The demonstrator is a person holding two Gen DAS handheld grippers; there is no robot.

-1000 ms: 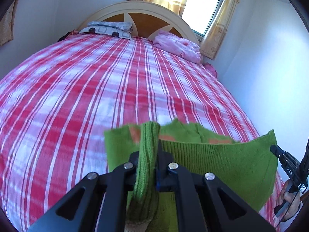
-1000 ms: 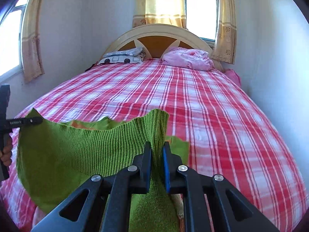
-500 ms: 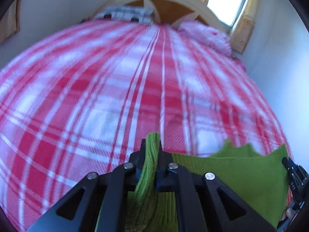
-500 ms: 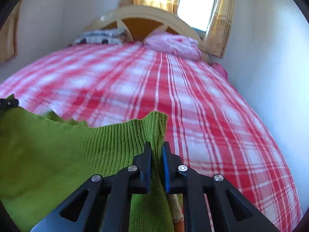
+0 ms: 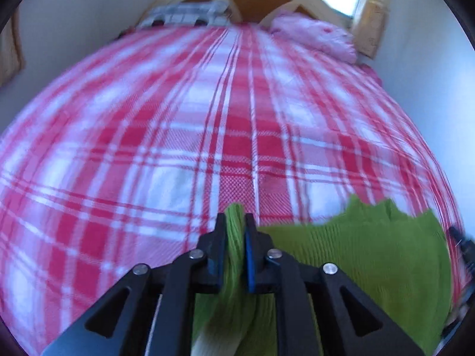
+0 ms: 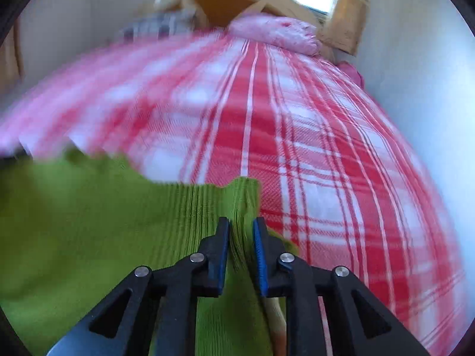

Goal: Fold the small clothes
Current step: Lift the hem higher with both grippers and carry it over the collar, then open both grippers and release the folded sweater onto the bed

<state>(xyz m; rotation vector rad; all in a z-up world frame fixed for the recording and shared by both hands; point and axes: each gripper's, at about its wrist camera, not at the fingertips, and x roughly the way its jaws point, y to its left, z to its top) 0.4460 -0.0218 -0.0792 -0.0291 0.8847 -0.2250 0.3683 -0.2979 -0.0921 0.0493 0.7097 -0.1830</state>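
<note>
Stretching green sweater (image 5: 371, 255) crosswise over the plaid bed (image 5: 207, 136), long axis running gripper to gripper, ribbed edge toward the headboard. Left gripper (image 5: 235, 231) and right gripper (image 6: 241, 234) both pitched steeply down, jaws opening, narrow, knit between them. Lower and closer to the bed than a second ago.
</note>
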